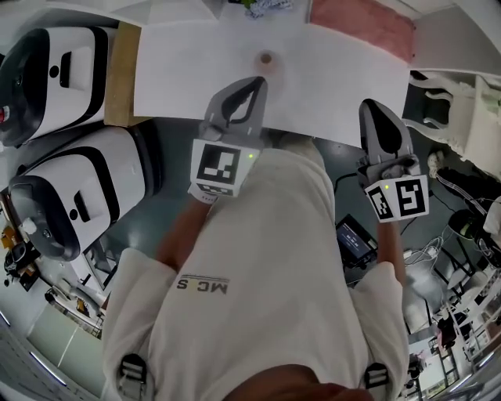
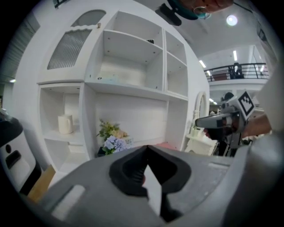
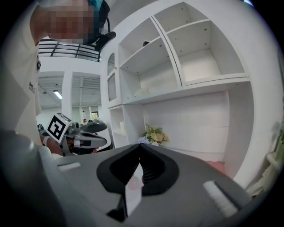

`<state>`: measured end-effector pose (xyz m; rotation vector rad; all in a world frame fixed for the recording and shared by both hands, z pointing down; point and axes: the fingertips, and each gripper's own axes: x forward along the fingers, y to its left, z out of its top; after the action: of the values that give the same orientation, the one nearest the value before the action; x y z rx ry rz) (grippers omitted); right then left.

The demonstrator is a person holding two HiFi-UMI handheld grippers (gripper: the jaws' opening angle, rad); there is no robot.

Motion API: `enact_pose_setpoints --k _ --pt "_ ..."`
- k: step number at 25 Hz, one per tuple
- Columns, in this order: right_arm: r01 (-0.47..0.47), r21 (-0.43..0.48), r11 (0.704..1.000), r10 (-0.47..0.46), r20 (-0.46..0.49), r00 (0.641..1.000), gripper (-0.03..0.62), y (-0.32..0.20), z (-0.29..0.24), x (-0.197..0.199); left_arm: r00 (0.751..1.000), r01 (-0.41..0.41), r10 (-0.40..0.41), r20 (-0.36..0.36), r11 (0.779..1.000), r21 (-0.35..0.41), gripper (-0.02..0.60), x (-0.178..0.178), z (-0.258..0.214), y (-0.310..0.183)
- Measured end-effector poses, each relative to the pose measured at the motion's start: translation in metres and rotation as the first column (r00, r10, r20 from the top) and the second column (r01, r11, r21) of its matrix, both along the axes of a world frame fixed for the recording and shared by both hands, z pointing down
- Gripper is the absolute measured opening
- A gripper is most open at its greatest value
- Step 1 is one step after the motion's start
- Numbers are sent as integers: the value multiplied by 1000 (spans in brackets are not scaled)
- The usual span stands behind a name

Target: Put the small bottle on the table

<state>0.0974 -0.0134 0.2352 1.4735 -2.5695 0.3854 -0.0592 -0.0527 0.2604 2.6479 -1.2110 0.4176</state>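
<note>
The small bottle (image 1: 266, 58) stands on the white table (image 1: 188, 70); from above it shows as a small brownish round top. My left gripper (image 1: 257, 81) hangs at the table's near edge, just short of the bottle and apart from it, shut with nothing between its jaws. In the left gripper view the jaws of that gripper (image 2: 146, 147) meet at their tips. My right gripper (image 1: 369, 104) is off to the right at the same edge, also shut and empty, and its own view shows its jaws (image 3: 141, 146) closed together.
A pink cloth (image 1: 360, 23) lies at the table's far right. White machines (image 1: 55, 70) (image 1: 78, 196) stand to the left beside a wooden board (image 1: 121, 74). A white chair (image 1: 462, 117) is at the right. Behind the table is a white shelf unit (image 2: 128, 88) with flowers (image 2: 113, 137) and a mug (image 2: 65, 124).
</note>
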Motion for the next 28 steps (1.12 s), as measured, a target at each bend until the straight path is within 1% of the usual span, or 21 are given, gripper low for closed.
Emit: enact_pose_setpoints --k 4,7,14,19,28 --pt "57 -1 998 -57 -58 997 -2 6 4 -15 999 -39 39 18 999 1 2 0 -7 9" --pt "75 17 997 -74 -82 994 -2 8 0 -20 998 -61 61 21 998 -3 2 1 -6 16" --pt "91 4 996 -90 -85 992 -2 16 2 -29 996 -87 88 25 996 -36 2 2 3 28" --pt "87 -2 996 -87 -87 992 -2 23 2 -28 994 -108 108 14 994 -34 2 11 2 34" --pt "87 -12 996 -87 -86 992 -2 34 5 -30 993 -114 115 10 993 -41 2 10 6 43"
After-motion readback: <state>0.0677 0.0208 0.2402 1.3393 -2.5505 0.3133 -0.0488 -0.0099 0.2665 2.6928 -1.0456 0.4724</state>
